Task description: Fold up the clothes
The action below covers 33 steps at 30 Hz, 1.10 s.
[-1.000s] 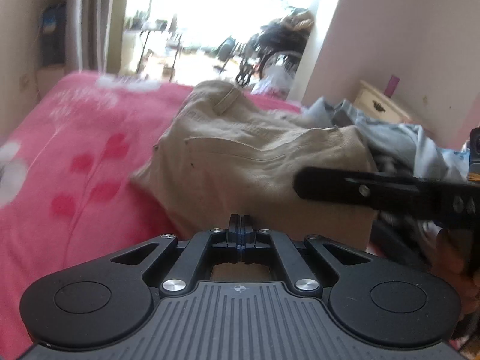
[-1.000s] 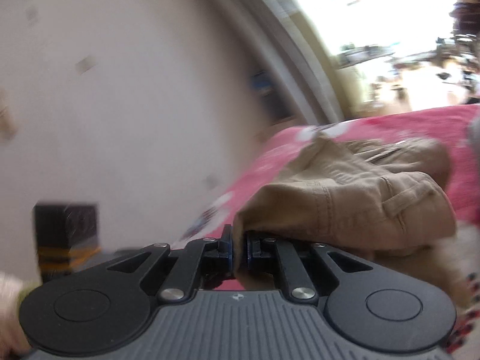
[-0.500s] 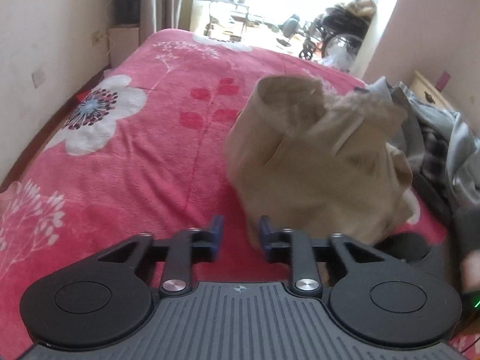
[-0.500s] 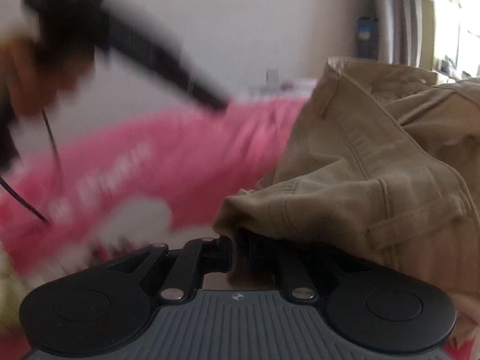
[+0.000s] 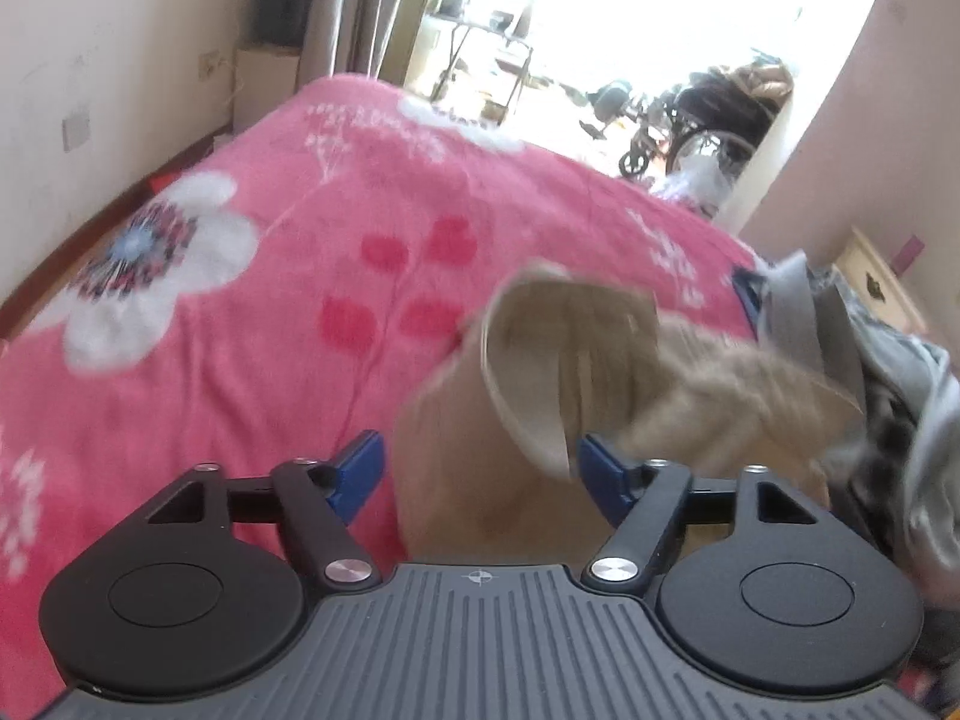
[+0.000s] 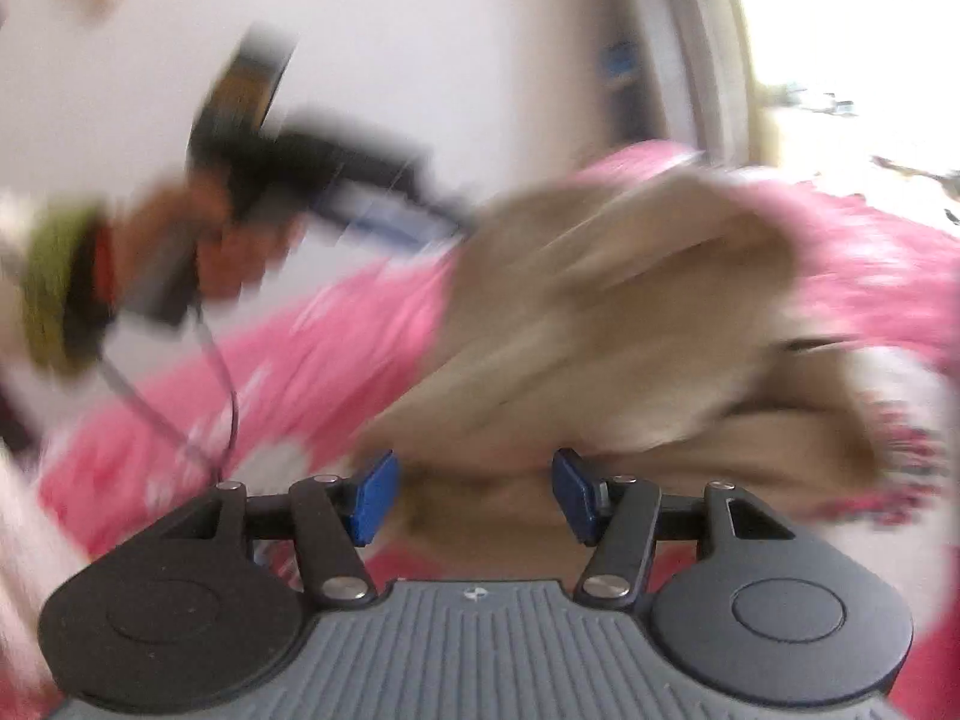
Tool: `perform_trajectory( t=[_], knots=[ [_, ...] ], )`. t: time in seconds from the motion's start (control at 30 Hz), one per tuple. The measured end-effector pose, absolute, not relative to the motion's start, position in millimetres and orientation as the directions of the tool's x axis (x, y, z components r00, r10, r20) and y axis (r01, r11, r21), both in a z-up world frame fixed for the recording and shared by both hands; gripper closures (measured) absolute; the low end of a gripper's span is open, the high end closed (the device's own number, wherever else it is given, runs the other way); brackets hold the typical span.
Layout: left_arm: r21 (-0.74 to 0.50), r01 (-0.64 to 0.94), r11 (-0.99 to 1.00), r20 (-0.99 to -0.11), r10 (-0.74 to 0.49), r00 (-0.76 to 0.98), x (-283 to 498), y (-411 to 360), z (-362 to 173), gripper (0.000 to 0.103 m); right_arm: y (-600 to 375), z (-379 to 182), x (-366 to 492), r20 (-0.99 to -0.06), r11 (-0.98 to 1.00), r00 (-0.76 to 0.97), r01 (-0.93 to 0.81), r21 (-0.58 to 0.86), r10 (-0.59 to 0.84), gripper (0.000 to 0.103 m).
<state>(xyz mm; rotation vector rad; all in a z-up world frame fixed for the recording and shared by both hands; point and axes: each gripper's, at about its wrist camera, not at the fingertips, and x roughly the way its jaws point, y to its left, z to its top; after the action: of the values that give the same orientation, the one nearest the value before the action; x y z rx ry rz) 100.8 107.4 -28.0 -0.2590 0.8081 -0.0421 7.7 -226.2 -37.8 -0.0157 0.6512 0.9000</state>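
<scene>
Left wrist view: the left gripper (image 5: 480, 471) has its blue-padded fingers (image 5: 358, 471) spread wide, holding nothing; between and beyond them lies the khaki garment (image 5: 540, 372), a tan, heavy-woven piece of clothing in a loose crumpled heap on the pink bedspread (image 5: 240, 300). One open tubular end of the garment, either a leg or the waist, stands up and gapes toward the camera, its pale inner face showing; the rest is motion-blurred, so seams and pockets cannot be made out. The bedspread carries white flowers and red leaf shapes. To the right of the garment, touching or just beside it, is a pile of grey and patterned clothes (image 5: 888, 372). A cream bedside cabinet (image 5: 876, 288) stands at the far right, and a bright doorway (image 5: 600, 30) opens beyond the bed. Right wrist view: the right gripper (image 6: 474, 495) likewise shows its blue fingers (image 6: 375, 498) set well apart and gripping nothing, with the same khaki garment (image 6: 600, 324) lying just ahead as a blurred tan mass on the pink bedspread (image 6: 336, 348). At upper left the person's hand (image 6: 228, 240) holds the other gripper's black body, a dark cable (image 6: 222, 384) trailing below it.
</scene>
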Motion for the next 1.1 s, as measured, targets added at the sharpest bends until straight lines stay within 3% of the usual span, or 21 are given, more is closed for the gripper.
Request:
perform_trajectory(
  t=[0.13, 0.2, 0.23, 0.3, 0.37, 0.4, 0.47, 0.5, 0.57, 0.7, 1.0, 1.1],
  knots=[
    [-0.202, -0.100, 0.974, -0.739, -0.084, 0.669, 128, 108, -44, 0.026, -277, -10, 50, -0.416, 0.753, 0.632, -0.600, 0.271, 0.654, 0.043],
    [-0.186, -0.119, 0.975, -0.758, -0.065, 0.649, 137, 109, -54, 0.038, -275, -8, 79, -0.409, 0.767, 0.655, -0.593, 0.243, 0.636, 0.043],
    [-0.195, -0.126, 0.973, -0.762, -0.069, 0.644, 138, 110, -58, 0.054, -271, -10, 96, -0.423, 0.762, 0.641, -0.600, 0.244, 0.640, 0.043],
    [-0.226, -0.155, 0.962, -0.770, -0.079, 0.633, 137, 114, -64, 0.065, -258, -18, 127, -0.461, 0.753, 0.610, -0.612, 0.242, 0.644, 0.043],
    [-0.242, -0.180, 0.953, -0.777, -0.079, 0.625, 136, 116, -69, 0.088, -241, -27, 154, -0.504, 0.750, 0.583, -0.620, 0.229, 0.637, 0.045],
    [-0.232, -0.186, 0.955, -0.779, -0.068, 0.623, 134, 116, -70, 0.093, -231, -32, 165, -0.531, 0.756, 0.572, -0.615, 0.227, 0.625, 0.060],
    [-0.202, -0.206, 0.957, -0.774, -0.028, 0.633, 129, 116, -71, 0.098, -214, -41, 180, -0.556, 0.769, 0.557, -0.576, 0.278, 0.617, 0.081],
    [-0.183, -0.227, 0.956, -0.766, 0.006, 0.643, 125, 117, -69, 0.098, -212, -43, 180, -0.542, 0.778, 0.572, -0.547, 0.307, 0.616, 0.092],
    [-0.180, -0.257, 0.949, -0.741, 0.040, 0.670, 114, 122, -61, 0.100, -218, -28, 169, -0.474, 0.788, 0.629, -0.502, 0.357, 0.616, 0.094],
    [-0.198, -0.255, 0.947, -0.670, 0.059, 0.740, 107, 129, -24, 0.101, -234, 21, 122, -0.377, 0.818, 0.728, -0.474, 0.327, 0.572, 0.095],
    [-0.248, -0.020, 0.969, -0.263, -0.047, 0.964, 126, 95, 150, 0.101, -307, 177, -5, -0.207, 0.894, 0.884, -0.364, 0.260, 0.420, 0.095],
    [-0.240, 0.033, 0.970, -0.165, -0.075, 0.984, 131, 84, 194, 0.101, -308, 205, -50, -0.226, 0.880, 0.859, -0.405, 0.246, 0.459, 0.095]
  ],
)
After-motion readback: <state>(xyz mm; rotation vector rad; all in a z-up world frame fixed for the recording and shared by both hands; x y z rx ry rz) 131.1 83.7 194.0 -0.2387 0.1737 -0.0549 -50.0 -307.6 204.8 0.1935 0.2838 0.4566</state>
